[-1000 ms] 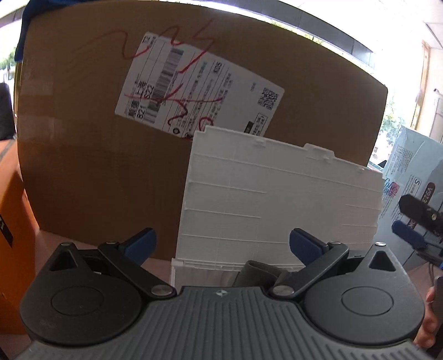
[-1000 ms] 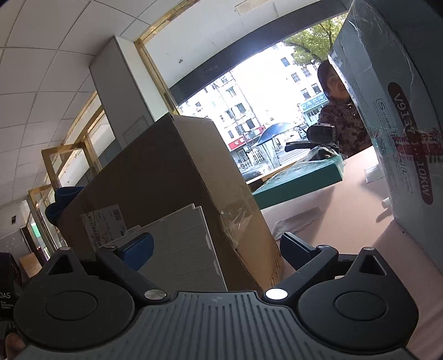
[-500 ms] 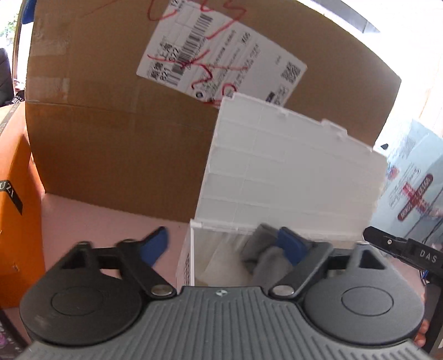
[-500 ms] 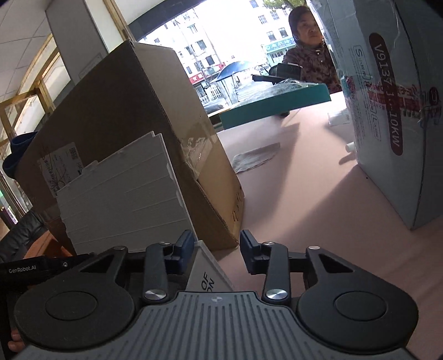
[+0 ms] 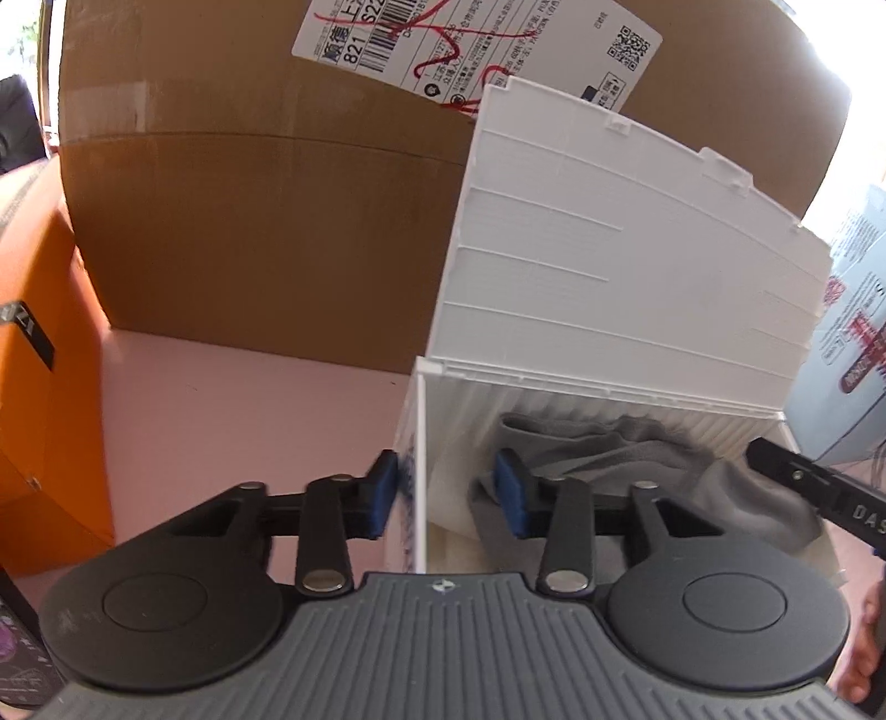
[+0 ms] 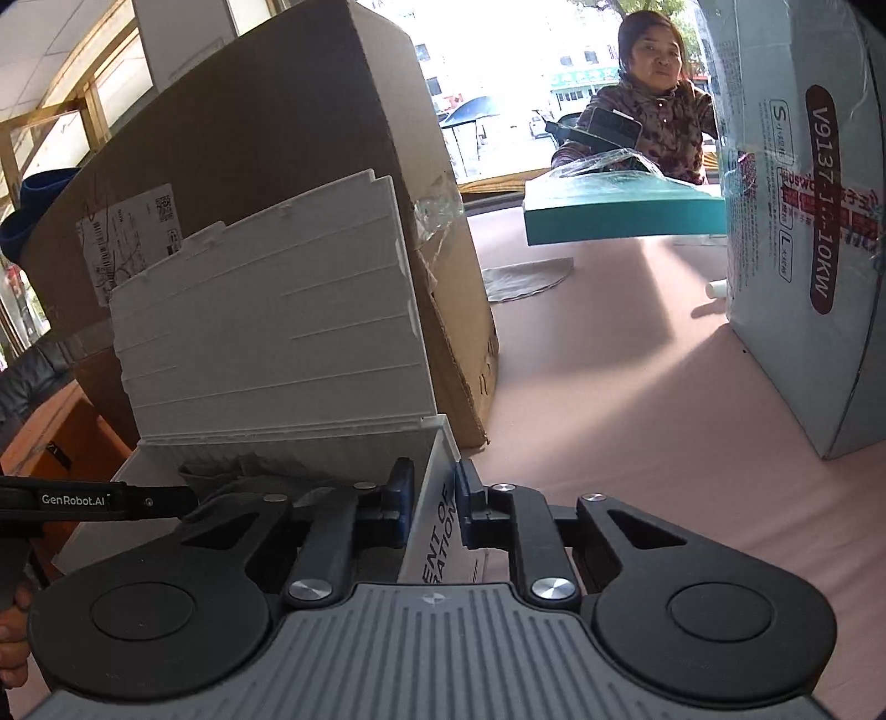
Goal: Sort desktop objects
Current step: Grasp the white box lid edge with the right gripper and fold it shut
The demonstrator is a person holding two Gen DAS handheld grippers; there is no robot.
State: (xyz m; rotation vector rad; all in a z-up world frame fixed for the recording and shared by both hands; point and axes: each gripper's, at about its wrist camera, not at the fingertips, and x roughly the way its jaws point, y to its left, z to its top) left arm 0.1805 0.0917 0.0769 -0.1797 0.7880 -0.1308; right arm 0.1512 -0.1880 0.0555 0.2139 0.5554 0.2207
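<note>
Both claws straddled walls of the white box (image 5: 609, 266). Left gripper (image 5: 446, 494) stood narrow; right gripper (image 6: 433, 501) pinched its wall at 12 o'clock

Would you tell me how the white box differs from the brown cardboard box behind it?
The white box is ribbed plastic; the brown cardboard box is plain card. The white box is smaller, its lid ending below the cardboard box's top. The cardboard box bears a red-scribbled shipping label; the white box's lid is bare. Both stand on the pink table.
</note>
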